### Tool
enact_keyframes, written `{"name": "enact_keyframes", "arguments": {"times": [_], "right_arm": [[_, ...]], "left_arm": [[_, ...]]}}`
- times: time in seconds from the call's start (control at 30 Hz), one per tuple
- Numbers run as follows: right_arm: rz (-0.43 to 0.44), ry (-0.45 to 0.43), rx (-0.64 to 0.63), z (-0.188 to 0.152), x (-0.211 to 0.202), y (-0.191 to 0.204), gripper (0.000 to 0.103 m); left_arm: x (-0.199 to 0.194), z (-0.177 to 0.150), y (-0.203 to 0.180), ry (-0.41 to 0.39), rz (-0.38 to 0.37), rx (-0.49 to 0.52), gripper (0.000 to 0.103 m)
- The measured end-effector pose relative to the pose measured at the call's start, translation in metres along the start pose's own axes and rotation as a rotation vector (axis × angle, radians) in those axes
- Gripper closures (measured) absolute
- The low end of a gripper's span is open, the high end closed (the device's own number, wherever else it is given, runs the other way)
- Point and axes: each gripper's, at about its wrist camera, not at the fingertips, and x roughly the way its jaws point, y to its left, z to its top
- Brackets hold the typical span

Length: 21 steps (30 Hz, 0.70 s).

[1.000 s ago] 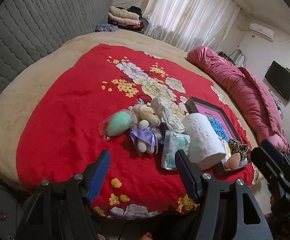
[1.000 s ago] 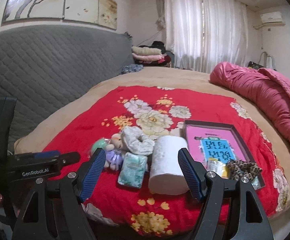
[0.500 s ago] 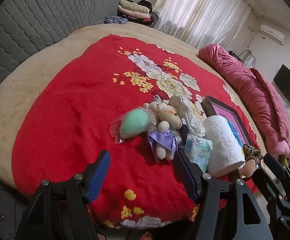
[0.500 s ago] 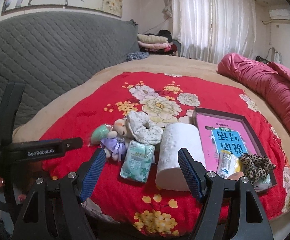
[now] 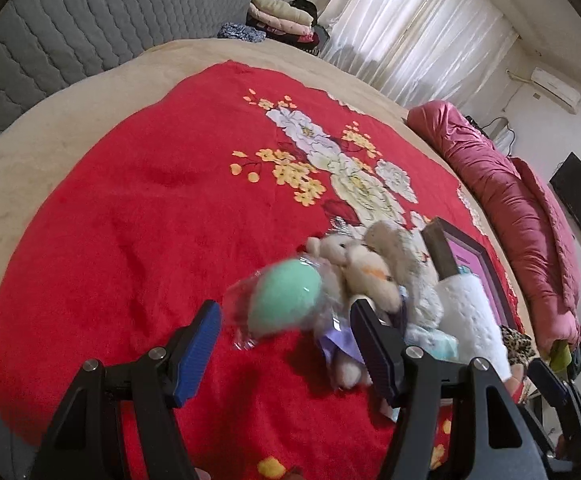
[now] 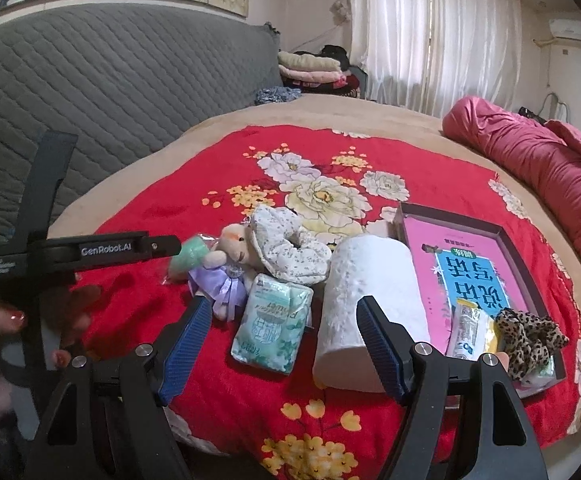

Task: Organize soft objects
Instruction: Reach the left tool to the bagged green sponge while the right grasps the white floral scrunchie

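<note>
My left tool (image 5: 284, 340) gapes wide, empty, just short of the mint-green sponge egg in clear wrap (image 5: 286, 300). My right tool (image 6: 280, 338) gapes, empty, over the green tissue packet (image 6: 270, 322) and white paper roll (image 6: 370, 296). Beyond, the red floral blanket (image 6: 310, 152).

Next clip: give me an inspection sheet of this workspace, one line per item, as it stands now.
Surface: red floral blanket over a beige bed.
Job's things: mint sponge in wrap, plush doll, white scrunchie, tissue pack, paper roll on the blanket; leopard scrunchie in the tray.
Clutter: sachet in the tray.
Grippers: left gripper open, sponge ahead; right gripper open, empty.
Cables: cord on the far wall.
Surroundings: grey headboard, pink duvet, curtains.
</note>
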Motion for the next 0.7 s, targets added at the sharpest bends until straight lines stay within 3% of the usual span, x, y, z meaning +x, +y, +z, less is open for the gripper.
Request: {"name": "enact_keyframes", "arguments": {"times": [0.27,0.7], "right_arm": [[0.005,0.016,-0.03,0.007,0.017,0.007,0.027],[-0.004,0.07,-0.074,0.028,0.069,0.01,0.027]], "left_arm": [[0.025,0.005,0.013,0.054,-0.044,-0.012,0.037],[0.045,0.005,0.012,0.088,-0.048,0.015,0.037]]}}
